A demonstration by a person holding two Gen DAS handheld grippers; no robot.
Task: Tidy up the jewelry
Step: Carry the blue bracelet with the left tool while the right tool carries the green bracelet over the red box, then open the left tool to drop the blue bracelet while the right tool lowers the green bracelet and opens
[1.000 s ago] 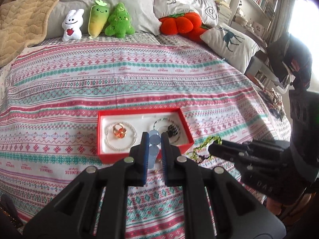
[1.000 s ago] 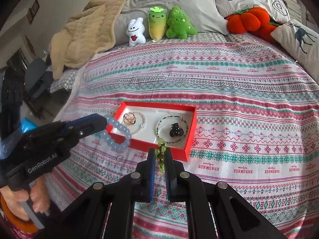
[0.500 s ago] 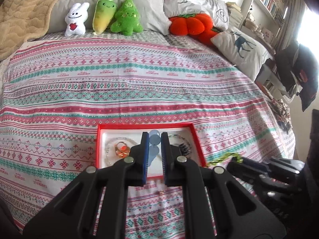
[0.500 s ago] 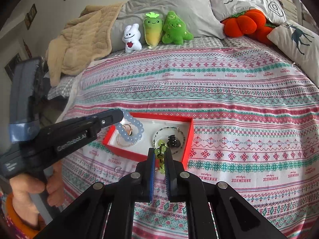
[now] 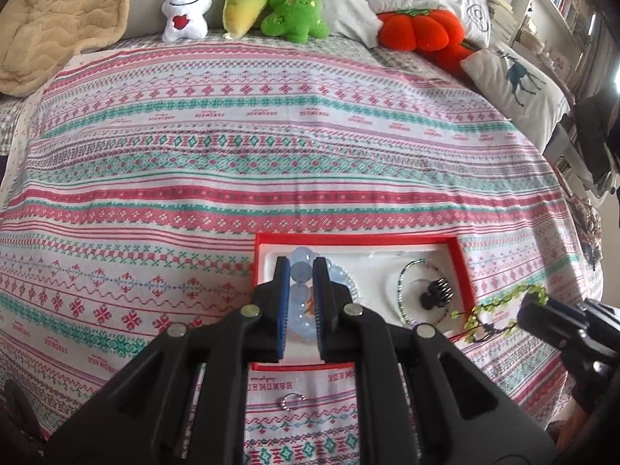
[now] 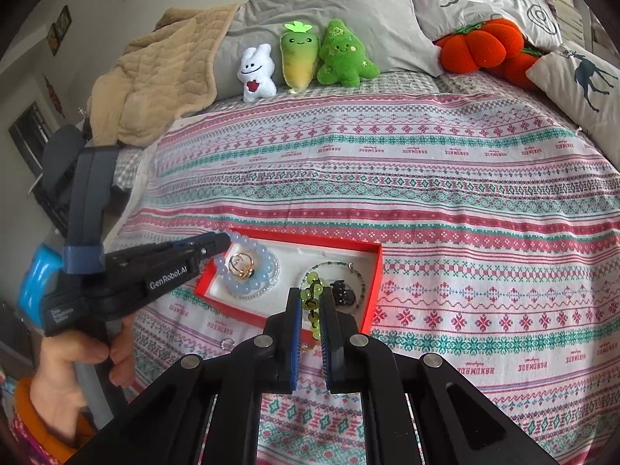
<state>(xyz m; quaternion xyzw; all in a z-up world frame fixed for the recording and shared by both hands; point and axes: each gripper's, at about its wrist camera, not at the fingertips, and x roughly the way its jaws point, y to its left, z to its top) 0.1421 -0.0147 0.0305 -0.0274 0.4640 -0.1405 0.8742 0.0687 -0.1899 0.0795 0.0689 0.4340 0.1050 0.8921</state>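
A red tray (image 5: 356, 238) (image 6: 372, 271) with a white lining lies on the bedspread. My left gripper (image 5: 300, 271) (image 6: 223, 242) is shut on a pale blue bead bracelet (image 5: 300, 290) (image 6: 248, 286), which hangs into the tray's left half over a gold ring (image 6: 241, 264) and a pearl bracelet. My right gripper (image 6: 311, 302) (image 5: 533, 304) is shut on a green bead bracelet (image 6: 312, 302) (image 5: 500, 308), held over the tray's right front edge. A thin beaded bangle (image 5: 403, 290) and a black hair claw (image 5: 436, 296) (image 6: 343, 294) lie in the tray's right half.
A small metal ring (image 5: 290, 402) (image 6: 228, 343) lies on the bedspread just in front of the tray. Plush toys (image 5: 248, 4), an orange pumpkin cushion (image 5: 420, 33) and pillows line the far side of the bed. A beige blanket (image 6: 155, 77) lies at far left.
Both grippers moved forward over the tray. The blue bracelet has come down into the tray's left half; the green one now hangs over the right front edge.
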